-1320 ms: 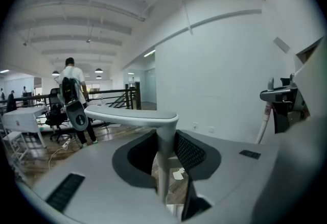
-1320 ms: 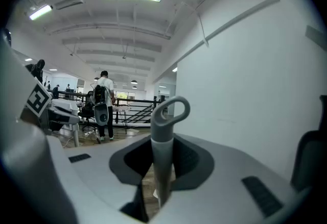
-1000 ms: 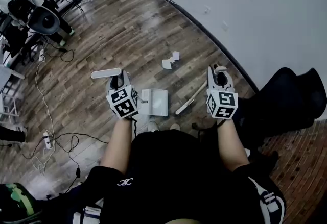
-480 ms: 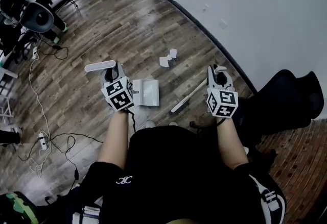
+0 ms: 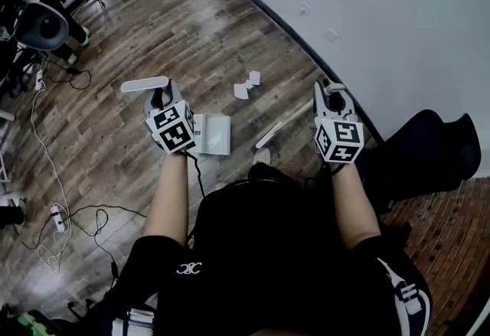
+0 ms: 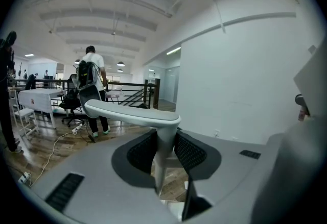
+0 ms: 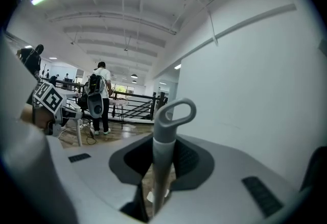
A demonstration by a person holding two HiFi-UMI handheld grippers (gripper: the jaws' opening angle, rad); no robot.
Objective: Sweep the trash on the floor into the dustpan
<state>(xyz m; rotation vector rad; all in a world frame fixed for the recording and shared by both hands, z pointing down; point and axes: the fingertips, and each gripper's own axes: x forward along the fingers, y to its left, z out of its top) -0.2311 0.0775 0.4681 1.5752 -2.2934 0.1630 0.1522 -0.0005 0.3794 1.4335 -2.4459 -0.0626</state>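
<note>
Several white scraps of paper trash [image 5: 245, 87] lie on the wooden floor ahead of me, close to the wall. My left gripper [image 5: 163, 102] is shut on the grey handle [image 5: 144, 84] of the dustpan, and its white pan [image 5: 213, 134] hangs below to the right. In the left gripper view that handle [image 6: 134, 112] is pinched between the jaws of my left gripper [image 6: 164, 152]. My right gripper [image 5: 330, 96] is shut on the broom, whose pale stick [image 5: 277, 131] slants down to the left. The broom's looped grey end [image 7: 172, 114] stands up from my right gripper [image 7: 162, 163].
A white wall [image 5: 367, 13] runs along the right, with a black bag [image 5: 429, 151] at its foot. Cables [image 5: 53, 135] and a power strip [image 5: 55, 212] lie on the floor at the left, near an office chair [image 5: 42, 24]. A person [image 6: 92, 77] stands farther off.
Both grippers have moved a little forward. The dustpan and the broom's lower end now hang nearer the paper scraps.
</note>
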